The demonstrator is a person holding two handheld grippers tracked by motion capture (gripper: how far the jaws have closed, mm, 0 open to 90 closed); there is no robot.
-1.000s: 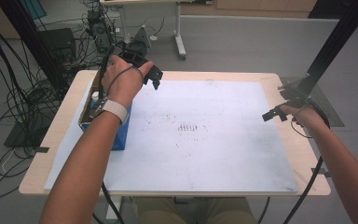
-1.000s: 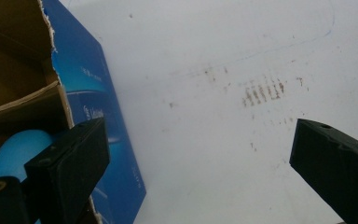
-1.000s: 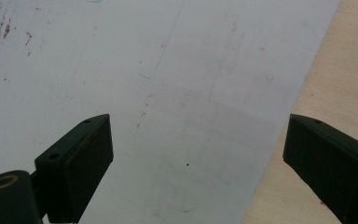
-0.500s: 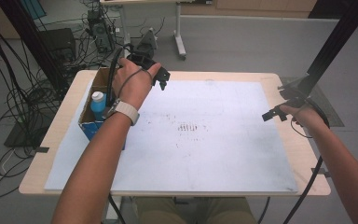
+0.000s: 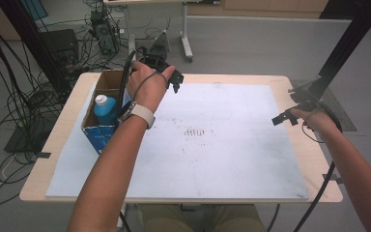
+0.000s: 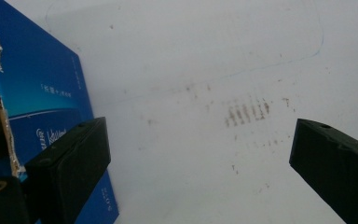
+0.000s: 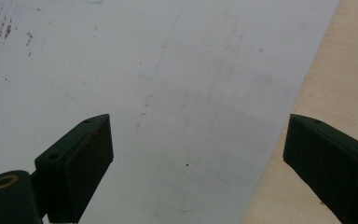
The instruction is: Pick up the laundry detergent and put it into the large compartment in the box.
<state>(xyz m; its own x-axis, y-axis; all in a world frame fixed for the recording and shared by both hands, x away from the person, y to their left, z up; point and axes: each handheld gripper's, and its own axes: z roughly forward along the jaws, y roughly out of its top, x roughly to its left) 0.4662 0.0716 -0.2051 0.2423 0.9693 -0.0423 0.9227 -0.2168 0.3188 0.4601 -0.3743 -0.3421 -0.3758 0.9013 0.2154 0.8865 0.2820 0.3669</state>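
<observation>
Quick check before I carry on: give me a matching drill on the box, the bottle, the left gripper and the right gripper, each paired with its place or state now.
Things:
1. cardboard box
2. blue bottle
3. left gripper
4. right gripper

Places or states:
A. open, by the table's right edge
B. upright inside the box
C. on the table's left side
D. open, near the far edge, right of the box

Pairs: 1-C, 2-B, 3-D, 4-A
</observation>
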